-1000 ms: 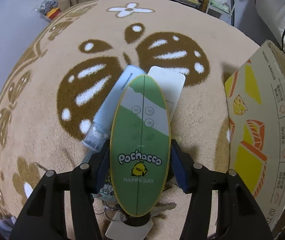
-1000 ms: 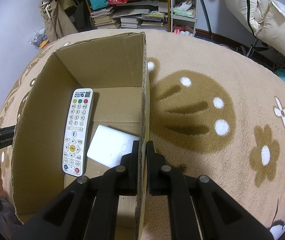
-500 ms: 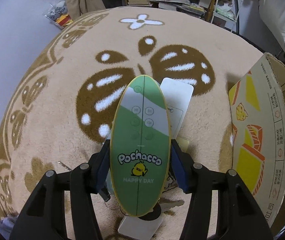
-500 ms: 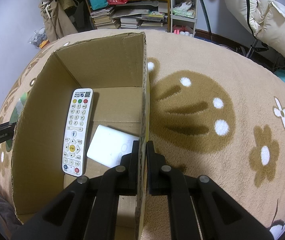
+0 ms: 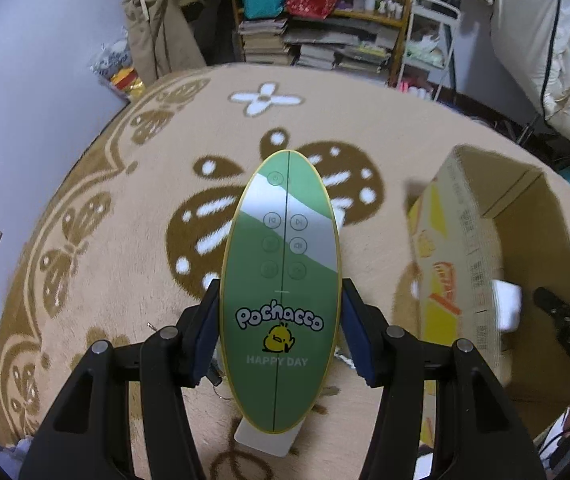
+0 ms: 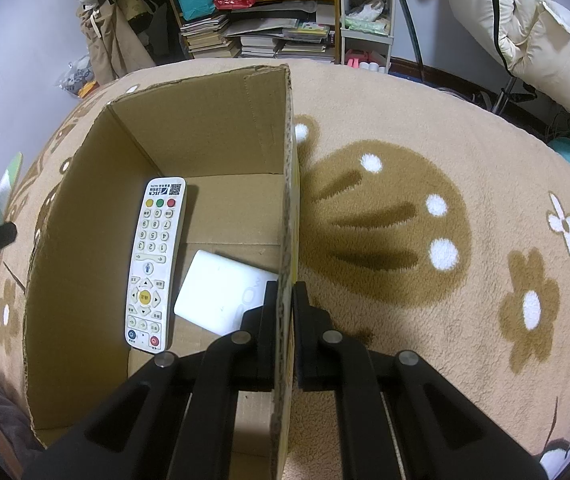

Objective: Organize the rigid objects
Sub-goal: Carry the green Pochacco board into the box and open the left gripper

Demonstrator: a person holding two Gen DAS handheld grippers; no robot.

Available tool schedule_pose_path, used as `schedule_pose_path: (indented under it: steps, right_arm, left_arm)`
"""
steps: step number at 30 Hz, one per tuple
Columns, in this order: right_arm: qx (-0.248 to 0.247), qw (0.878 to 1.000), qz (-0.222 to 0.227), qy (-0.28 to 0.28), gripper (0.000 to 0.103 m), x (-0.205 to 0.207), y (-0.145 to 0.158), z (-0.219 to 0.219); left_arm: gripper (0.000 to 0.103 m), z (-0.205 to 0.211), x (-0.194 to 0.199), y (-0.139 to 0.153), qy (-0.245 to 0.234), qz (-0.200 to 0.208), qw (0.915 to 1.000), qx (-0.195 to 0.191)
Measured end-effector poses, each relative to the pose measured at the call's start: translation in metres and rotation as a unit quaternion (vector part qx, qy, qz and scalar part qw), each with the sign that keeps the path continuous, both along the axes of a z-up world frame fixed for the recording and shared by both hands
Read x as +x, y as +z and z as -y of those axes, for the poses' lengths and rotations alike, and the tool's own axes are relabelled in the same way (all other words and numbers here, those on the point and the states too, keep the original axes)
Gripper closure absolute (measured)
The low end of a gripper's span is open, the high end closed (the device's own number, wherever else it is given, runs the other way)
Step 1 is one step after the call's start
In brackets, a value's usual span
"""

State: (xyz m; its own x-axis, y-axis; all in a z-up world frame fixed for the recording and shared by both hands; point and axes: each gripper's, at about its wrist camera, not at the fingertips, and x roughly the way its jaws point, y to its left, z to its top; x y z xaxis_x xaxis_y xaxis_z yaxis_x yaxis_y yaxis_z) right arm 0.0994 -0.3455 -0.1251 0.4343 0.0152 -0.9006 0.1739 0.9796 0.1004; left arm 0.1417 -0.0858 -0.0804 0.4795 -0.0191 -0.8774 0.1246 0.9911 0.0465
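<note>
One cardboard box sits on one rug. Inside it lie one white remote and one flat white device. One green oval Pochacco board is held up outside.

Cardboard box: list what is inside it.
Inside the cardboard box lie a white remote control and, beside it, a flat white device. The right claw, clamped on the box wall, covers the device's near corner and the floor beneath.
</note>
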Motion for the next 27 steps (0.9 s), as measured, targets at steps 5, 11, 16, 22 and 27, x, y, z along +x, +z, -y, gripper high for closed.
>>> schedule_pose_path:
  steps: [5,11,16,22,27]
  right_arm:
    - [0.001,1.000,0.000,0.000,0.095,0.000,0.000,0.000]
    - [0.002,1.000,0.000,-0.001,0.095,0.000,-0.001,0.001]
    - [0.002,1.000,0.000,-0.001,0.095,0.000,-0.001,0.000]
    - [0.004,1.000,-0.001,-0.001,0.095,0.000,-0.001,0.000]
    - [0.005,1.000,0.000,-0.001,0.095,-0.001,-0.002,0.000]
  left_arm:
    - [0.049,0.023,-0.003,0.017,-0.026,0.025,0.9993,0.010]
    - [0.049,0.051,0.000,0.032,-0.042,0.038,0.9984,0.008]
    - [0.049,0.080,0.001,0.052,-0.064,0.056,0.9964,0.002]
    - [0.049,0.111,0.003,0.066,-0.088,0.058,0.9943,-0.011]
    - [0.049,0.129,0.006,0.064,-0.103,0.042,0.9935,-0.024]
